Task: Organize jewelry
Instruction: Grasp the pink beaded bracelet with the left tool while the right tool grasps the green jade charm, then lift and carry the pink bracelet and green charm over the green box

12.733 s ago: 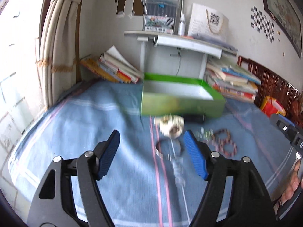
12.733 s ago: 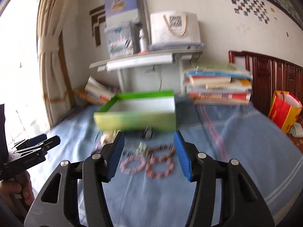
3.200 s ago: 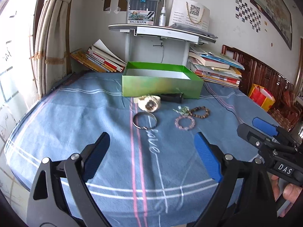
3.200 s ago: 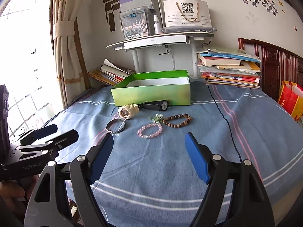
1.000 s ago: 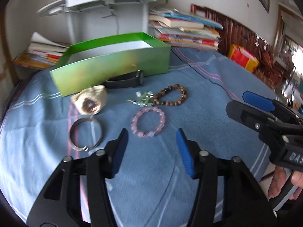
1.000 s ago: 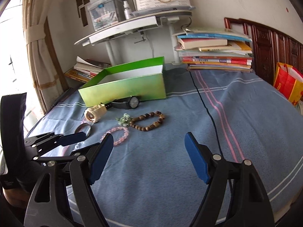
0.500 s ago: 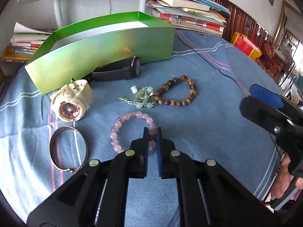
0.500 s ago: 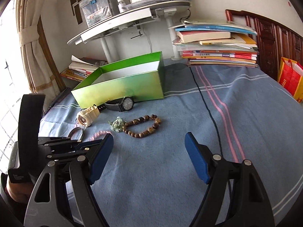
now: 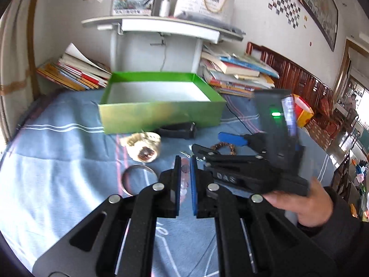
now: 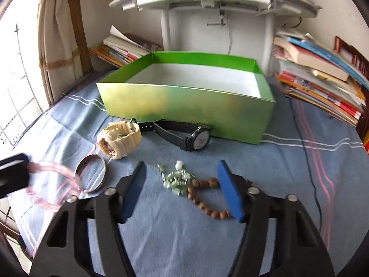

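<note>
Pink bracelet [image 9: 183,180], seemingly pinched inside left gripper [image 9: 184,161].

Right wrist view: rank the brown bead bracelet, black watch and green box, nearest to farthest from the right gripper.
1. Brown bead bracelet: between the closing jaws of the right gripper, on the cloth.
2. Black watch: beyond, centre.
3. Green box: farthest, behind the watch.
</note>
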Demonstrator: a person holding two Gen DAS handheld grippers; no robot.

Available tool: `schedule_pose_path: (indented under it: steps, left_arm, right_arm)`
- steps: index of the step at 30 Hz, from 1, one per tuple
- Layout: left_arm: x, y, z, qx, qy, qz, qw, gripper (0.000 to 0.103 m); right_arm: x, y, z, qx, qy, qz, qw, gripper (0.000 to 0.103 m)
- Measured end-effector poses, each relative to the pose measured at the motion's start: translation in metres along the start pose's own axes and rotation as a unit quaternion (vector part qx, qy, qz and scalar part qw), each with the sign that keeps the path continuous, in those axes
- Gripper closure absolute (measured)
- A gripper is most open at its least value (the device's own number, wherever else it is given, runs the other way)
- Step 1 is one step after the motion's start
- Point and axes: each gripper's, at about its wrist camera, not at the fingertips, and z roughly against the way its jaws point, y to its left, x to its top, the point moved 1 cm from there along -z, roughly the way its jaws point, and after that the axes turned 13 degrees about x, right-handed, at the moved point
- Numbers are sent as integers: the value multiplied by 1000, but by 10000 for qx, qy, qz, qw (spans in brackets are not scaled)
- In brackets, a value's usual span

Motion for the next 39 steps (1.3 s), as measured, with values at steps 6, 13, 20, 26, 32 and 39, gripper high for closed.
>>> schedule_pose_path:
  steps: [6, 13, 20, 26, 32, 39]
  left_arm:
    - [-1, 22, 7, 135, -13, 132, 9998, 95]
    - [-3, 34, 10, 174, -40, 229, 9996, 95]
    - [-8, 38, 21, 127, -86, 285, 9995, 95]
    - [-16, 35, 29, 60, -85, 269, 9996, 95]
    - [-26, 33, 34, 47, -26, 256, 9997, 95]
    - [-31, 31, 36, 53, 12, 238, 9997, 95]
  right_arm:
    - [1, -4, -22, 161, 392, -143, 9990, 85]
    - [-1, 18, 17, 579, -161, -3, 9982, 95]
    - [-16, 35, 91, 752, -904, -291, 9926, 95]
    - [-38, 46, 128, 621, -1031, -341, 9921, 95]
    - [-49, 49, 136, 493, -1031, -348, 9928, 95]
    - [-49, 51, 140, 476, -1066, -312, 9927, 95]
